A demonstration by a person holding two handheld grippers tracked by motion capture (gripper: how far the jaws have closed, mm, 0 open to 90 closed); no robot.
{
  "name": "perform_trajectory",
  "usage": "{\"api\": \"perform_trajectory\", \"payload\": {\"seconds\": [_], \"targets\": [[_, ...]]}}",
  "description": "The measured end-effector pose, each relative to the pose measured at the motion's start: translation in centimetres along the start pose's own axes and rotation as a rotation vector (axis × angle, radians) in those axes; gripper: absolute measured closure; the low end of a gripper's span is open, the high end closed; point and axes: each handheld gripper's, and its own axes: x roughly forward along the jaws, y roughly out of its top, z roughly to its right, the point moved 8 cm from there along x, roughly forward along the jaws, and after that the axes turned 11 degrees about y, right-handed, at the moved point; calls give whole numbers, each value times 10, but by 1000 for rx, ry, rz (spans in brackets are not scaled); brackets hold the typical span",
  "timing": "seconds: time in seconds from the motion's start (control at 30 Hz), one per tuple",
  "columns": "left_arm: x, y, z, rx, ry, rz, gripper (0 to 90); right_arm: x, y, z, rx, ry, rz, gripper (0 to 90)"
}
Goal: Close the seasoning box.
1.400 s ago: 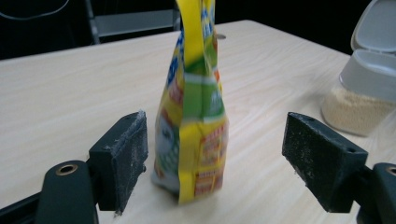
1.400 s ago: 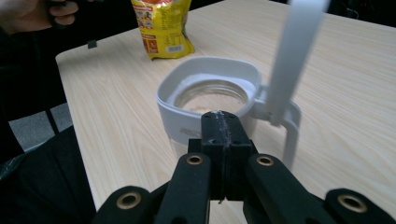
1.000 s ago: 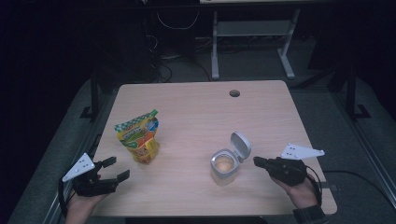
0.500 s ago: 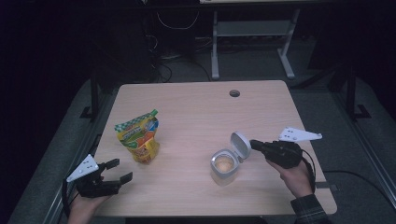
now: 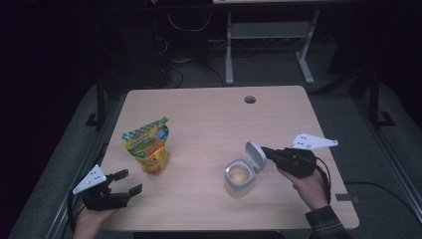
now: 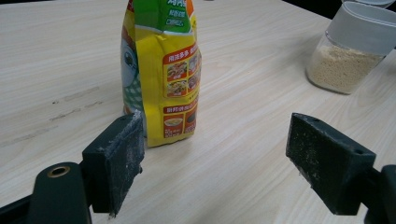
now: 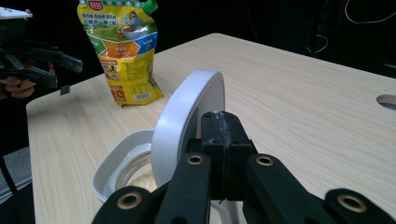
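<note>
On the pale wooden surface [image 5: 209, 119] stand a yellow pouch [image 5: 148, 151] and a clear jar [image 5: 237, 178] with a white hinged lid [image 5: 256, 156]. The jar sits right of centre, toward the person's edge; its lid stands flipped up at the jar's right rear rim, and a pale powder fills the lower part of the jar. The pouch stands upright well to the jar's left, with a green cap at its top corner.

The right claw [image 5: 265, 152] comes in from the right, its jaws closed flat against each other with nothing between them. In the right gripper view the closed tips [image 7: 223, 122] sit just behind the raised lid [image 7: 187, 119]; whether they touch it I cannot tell. The right hand [image 5: 311, 186] holds the gripper from below, a dark sleeve at the wrist.

The left claw [image 5: 127, 181] rests at the near left corner of the surface, its jaws wide apart and holding nothing. In the left gripper view the pouch [image 6: 161, 70] stands ahead of the jaws, nearer the left one, and the jar [image 6: 348, 56] shows farther off at upper right.
</note>
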Motion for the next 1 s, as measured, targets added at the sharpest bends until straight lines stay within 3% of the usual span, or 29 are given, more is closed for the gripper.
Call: {"api": "perform_trajectory", "payload": {"seconds": [0.53, 0.83, 1.0], "targets": [[-1, 0, 0, 4, -1, 0, 190, 23, -8, -21, -21, 65, -51, 898], [-1, 1, -1, 1, 0, 3, 190, 16, -9, -10, -13, 18, -33, 890], [1, 1, 1, 3, -4, -2, 190, 9, -12, 1, 10, -20, -23, 769]]}}
